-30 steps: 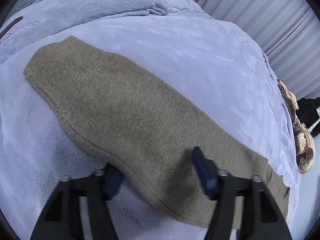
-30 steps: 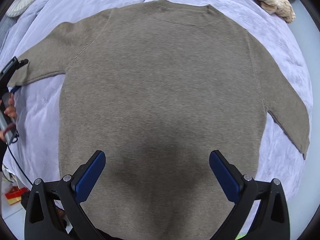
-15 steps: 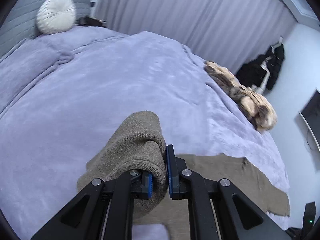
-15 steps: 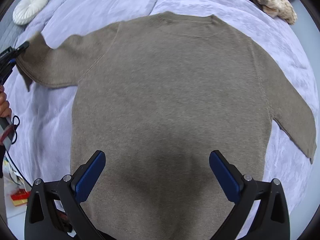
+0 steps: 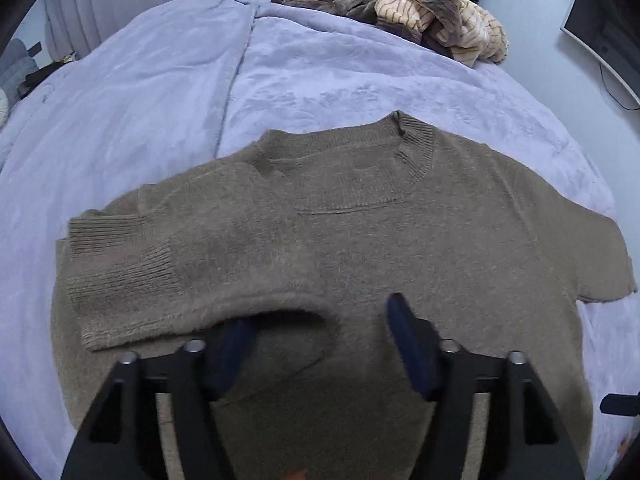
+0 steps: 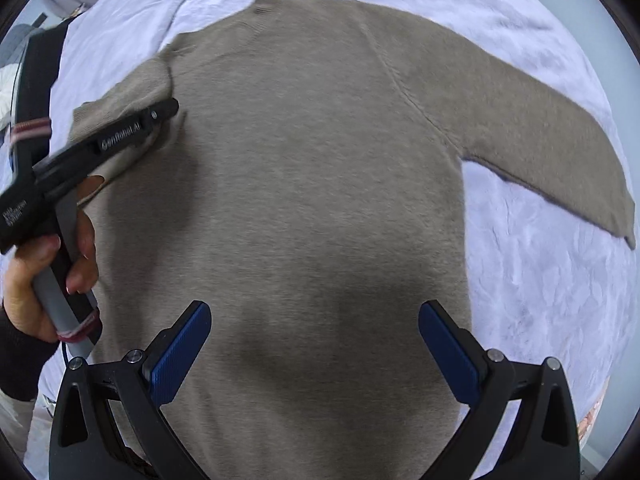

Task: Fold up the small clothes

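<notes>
Sweater [image 5: 360,240] on the bed [image 5: 160,80]: 1 sleeve folded in

Its 9 o'clock sleeve [image 5: 132,276] lies across the chest; the 3 o'clock sleeve [image 6: 540,148] remains spread. Left hand-held gripper [image 5: 320,344] is opening, releasing it; right hand-held gripper [image 6: 316,352] hangs wide, empty.

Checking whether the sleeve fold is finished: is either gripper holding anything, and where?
Nothing is held. The left gripper is opening above the folded sleeve; the right gripper hovers open.
</notes>
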Motion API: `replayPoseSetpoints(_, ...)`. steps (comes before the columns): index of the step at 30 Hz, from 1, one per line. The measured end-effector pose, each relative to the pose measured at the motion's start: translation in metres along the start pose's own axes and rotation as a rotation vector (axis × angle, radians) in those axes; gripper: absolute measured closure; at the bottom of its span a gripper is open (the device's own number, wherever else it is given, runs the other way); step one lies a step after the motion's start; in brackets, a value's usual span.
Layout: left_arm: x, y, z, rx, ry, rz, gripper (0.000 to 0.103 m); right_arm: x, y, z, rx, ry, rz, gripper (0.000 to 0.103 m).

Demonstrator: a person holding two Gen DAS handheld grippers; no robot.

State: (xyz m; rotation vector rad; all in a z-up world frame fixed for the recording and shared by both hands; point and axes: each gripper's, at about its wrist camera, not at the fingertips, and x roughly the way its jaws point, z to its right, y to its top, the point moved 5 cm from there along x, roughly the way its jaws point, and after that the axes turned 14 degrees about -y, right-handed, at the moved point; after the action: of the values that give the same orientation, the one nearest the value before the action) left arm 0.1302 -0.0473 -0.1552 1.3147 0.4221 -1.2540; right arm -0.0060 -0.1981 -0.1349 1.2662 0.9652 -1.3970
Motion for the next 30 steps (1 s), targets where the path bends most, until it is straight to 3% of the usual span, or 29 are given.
replayPoseSetpoints(4,-0.063,-0.010,-0.017,0.013,0.033,0.090,0.027,-0.006,0.014,-0.004,-0.031,-0.008,0.052,0.000)
replayPoseSetpoints(8,-0.110,-0.023,-0.083,-0.113,0.136,0.143,0.027,-0.039,0.048,-0.053,-0.196,-0.012,0.250,0.000)
replayPoseSetpoints(10,-0.114,-0.040,-0.120,-0.189,0.191,0.114,0.027,-0.055,0.064,-0.100,-0.352,-0.032,0.378,0.000)
replayPoseSetpoints(12,-0.108,-0.065,-0.152,-0.258,0.237,0.032,0.027,-0.057,0.075,-0.147,-0.502,-0.094,0.476,0.000)
replayPoseSetpoints(15,-0.094,-0.094,-0.166,-0.268,0.258,-0.043,0.027,-0.043,0.093,-0.208,-0.682,-0.223,0.598,0.007)
replayPoseSetpoints(18,-0.079,-0.103,-0.170,-0.242,0.290,-0.066,0.027,-0.017,0.113,-0.236,-0.763,-0.322,0.609,0.027)
replayPoseSetpoints(20,-0.073,-0.103,-0.175,-0.253,0.314,-0.051,0.027,0.000,0.127,-0.239,-0.775,-0.357,0.567,0.094)
replayPoseSetpoints(21,-0.071,-0.102,-0.177,-0.269,0.317,-0.049,0.027,-0.006,0.124,-0.233,-0.732,-0.318,0.550,0.094)
replayPoseSetpoints(23,-0.069,-0.101,-0.182,-0.296,0.308,-0.033,0.027,-0.025,0.133,-0.212,-0.541,-0.145,0.528,0.094)
replayPoseSetpoints(26,-0.070,-0.103,-0.181,-0.282,0.303,-0.030,0.027,-0.046,0.142,-0.149,-0.169,0.152,0.447,0.096)
replayPoseSetpoints(28,-0.070,-0.101,-0.184,-0.276,0.301,-0.035,0.027,-0.033,0.141,-0.105,0.077,0.300,0.354,0.096)
replayPoseSetpoints(30,-0.070,-0.103,-0.185,-0.270,0.295,-0.044,0.025,-0.010,0.135,-0.075,0.240,0.405,0.262,0.096)
